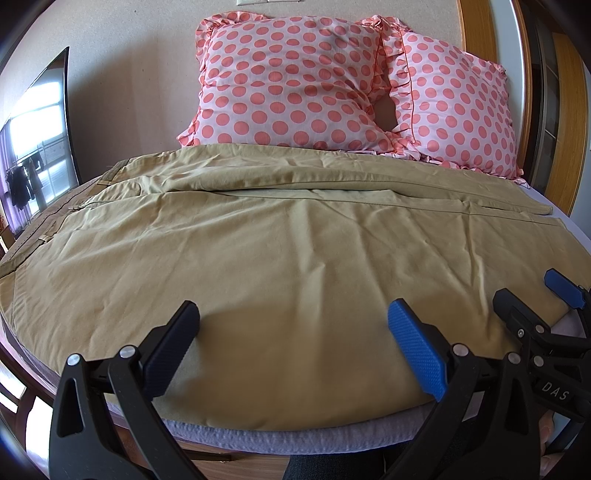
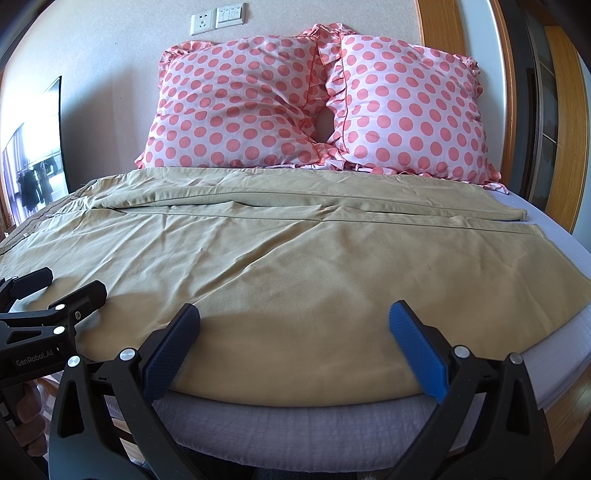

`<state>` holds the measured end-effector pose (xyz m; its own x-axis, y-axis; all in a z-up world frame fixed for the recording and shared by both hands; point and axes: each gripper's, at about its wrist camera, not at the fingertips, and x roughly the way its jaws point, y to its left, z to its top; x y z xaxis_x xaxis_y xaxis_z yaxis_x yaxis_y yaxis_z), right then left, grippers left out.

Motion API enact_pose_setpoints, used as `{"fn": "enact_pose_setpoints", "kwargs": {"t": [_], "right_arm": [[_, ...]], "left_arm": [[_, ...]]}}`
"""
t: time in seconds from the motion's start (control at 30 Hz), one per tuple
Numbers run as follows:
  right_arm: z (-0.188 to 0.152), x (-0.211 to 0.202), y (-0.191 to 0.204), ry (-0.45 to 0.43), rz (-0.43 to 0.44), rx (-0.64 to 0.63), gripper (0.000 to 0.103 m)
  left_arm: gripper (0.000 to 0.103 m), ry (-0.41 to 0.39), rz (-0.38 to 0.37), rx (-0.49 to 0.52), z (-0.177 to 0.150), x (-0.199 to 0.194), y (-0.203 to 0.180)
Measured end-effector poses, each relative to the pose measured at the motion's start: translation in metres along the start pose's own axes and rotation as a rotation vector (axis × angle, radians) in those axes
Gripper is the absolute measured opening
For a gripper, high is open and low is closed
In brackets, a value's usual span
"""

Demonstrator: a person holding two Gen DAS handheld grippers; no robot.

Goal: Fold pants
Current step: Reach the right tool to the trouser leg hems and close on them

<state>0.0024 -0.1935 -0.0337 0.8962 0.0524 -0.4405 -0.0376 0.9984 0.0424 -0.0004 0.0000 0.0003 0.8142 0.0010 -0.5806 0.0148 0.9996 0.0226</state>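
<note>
Holding our left gripper (image 1: 291,347) and right gripper (image 2: 293,347) wide apart and empty, we see the soft, floppy tan pants (image 1: 280,236) spread flat on the bed (image 2: 295,424), so we think pinching their near edge works best.

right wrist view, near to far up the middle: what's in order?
Right tongs, open over the bed edge → lavender mattress cover → khaki pants spread flat → polka-dot pillows → wall socket and switch plate.
</note>
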Motion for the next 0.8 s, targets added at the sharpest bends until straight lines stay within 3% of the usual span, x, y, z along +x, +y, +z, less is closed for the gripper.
{"fn": "enact_pose_setpoints", "kwargs": {"t": [0.53,0.63,0.8], "right_arm": [[0.003,-0.007,-0.003,-0.009,0.016,-0.008,0.102],[0.022,-0.003,-0.018,0.027,0.017,0.017,0.102],[0.094,0.002,-0.093,-0.051,-0.084,0.176,0.102]], "left_arm": [[0.101,-0.001,-0.001,0.001,0.000,0.000,0.000],[0.101,0.007,-0.011,0.004,0.001,0.000,0.001],[0.101,0.022,-0.033,0.006,0.004,0.001,0.004]]}}
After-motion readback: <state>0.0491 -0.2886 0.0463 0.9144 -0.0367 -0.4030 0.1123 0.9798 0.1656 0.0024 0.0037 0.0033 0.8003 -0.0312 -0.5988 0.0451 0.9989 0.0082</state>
